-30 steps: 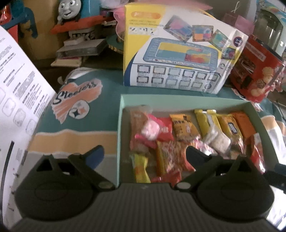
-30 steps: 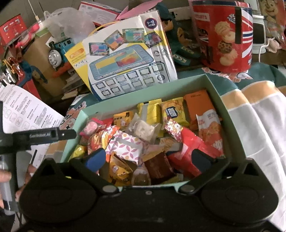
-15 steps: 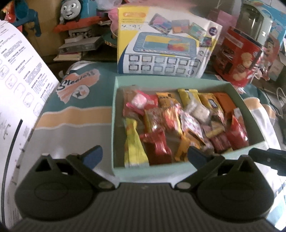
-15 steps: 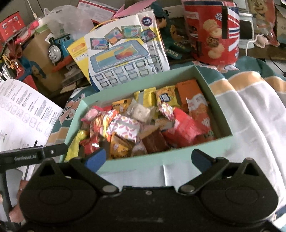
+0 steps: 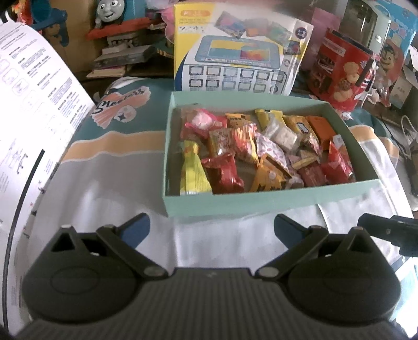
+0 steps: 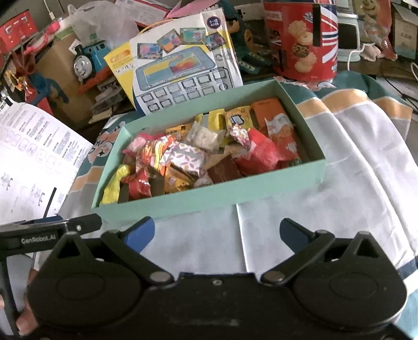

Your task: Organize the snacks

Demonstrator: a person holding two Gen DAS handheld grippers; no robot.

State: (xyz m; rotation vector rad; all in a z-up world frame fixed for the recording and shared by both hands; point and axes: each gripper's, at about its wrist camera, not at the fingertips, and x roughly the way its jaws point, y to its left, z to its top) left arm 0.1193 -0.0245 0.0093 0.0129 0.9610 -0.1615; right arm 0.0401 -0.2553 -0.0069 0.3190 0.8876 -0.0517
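A mint-green box (image 5: 261, 200) (image 6: 209, 201) sits on the cloth, filled with several wrapped snacks: a yellow packet (image 5: 193, 172) at its near left, red packets (image 5: 222, 174) (image 6: 261, 154), an orange packet (image 5: 320, 128) (image 6: 269, 111) at the far right, a pink-patterned one (image 6: 183, 157). My left gripper (image 5: 211, 227) hangs open and empty just short of the box's near wall. Likewise my right gripper (image 6: 216, 230) stands open, holding nothing, in front of that wall. The other gripper's black body (image 6: 49, 231) shows at the left of the right wrist view.
A printed sheet (image 5: 28, 109) (image 6: 34, 154) stands at the left. Behind the box lean a toy tablet carton (image 5: 240, 57) (image 6: 180, 73), a red biscuit tin (image 5: 342, 70) (image 6: 300, 44) and a toy train (image 5: 115, 15) (image 6: 86, 62). A striped cloth (image 5: 104, 167) covers the surface.
Both grippers have drawn back and risen from over the snacks to the near side of the box. Both stay open with nothing held.
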